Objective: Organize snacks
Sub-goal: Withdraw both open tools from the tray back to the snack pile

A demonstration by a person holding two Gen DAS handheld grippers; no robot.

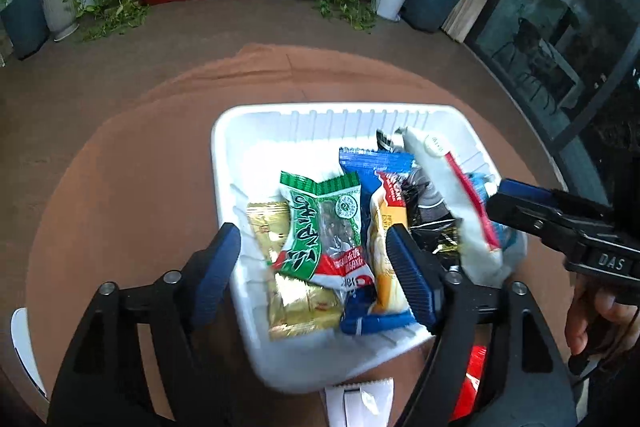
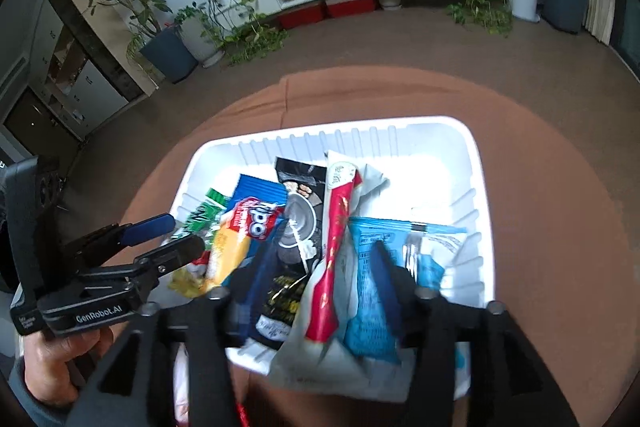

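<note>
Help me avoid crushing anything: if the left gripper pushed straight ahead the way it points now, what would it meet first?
Probably the green-and-white snack packet, lying between the open left gripper fingers on top of the gold packet in the white tray. Depth is hard to judge through the fisheye.

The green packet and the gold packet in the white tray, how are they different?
The green packet has white writing and a clear window; the gold packet is plain shiny foil. The green packet lies on top, the gold packet partly underneath. Both lie in the white tray.
</note>
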